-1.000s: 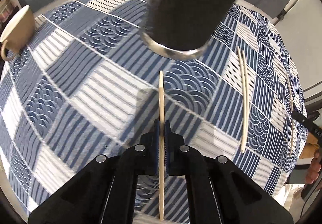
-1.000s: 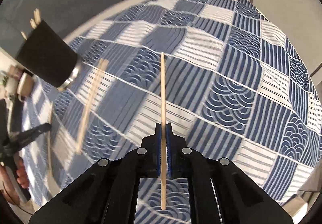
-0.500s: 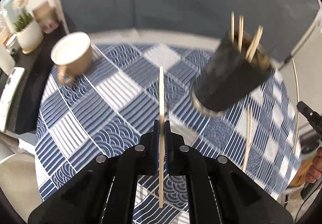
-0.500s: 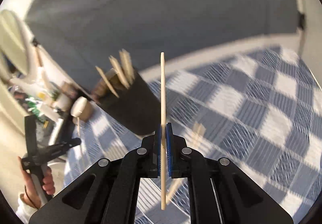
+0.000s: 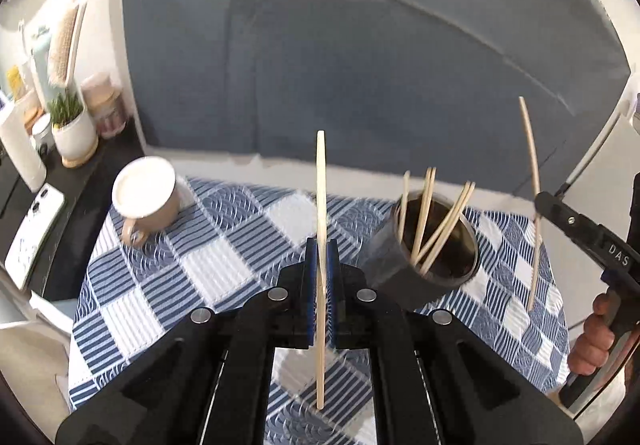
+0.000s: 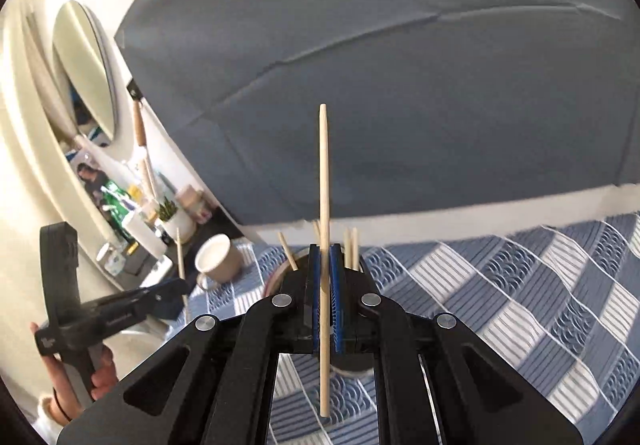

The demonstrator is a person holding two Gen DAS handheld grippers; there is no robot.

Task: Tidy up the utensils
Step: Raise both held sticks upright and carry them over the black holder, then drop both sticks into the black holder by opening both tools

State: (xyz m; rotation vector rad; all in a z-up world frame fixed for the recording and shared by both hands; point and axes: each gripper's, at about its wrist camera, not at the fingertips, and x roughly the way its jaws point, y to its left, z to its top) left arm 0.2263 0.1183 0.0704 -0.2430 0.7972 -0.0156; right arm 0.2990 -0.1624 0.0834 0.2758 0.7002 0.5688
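Both tongs have risen clear of the bench (image 5: 208,277), with its blue-and-white patterned cloth, and now tilt less steeply downward than a second ago, when each looked almost straight down at the cloth. The left tongs (image 5: 321,257) are clamped on a pale wooden chopstick (image 5: 321,181) that stands upright between the blue pads. The right tongs (image 6: 325,265) pinch a second pale wooden chopstick (image 6: 325,173) the same way. The dark cylindrical metal holder (image 5: 436,261), earlier looming close over the left camera, now sits lower and to the right, its open mouth showing several chopsticks already leaning inside. In the right view it lies directly behind the closed tongs, mostly hidden. I judge both sticks are lifted and lined up for dropping into the holder. A beige ceramic mug (image 5: 146,201) stands at the far left of the bench.
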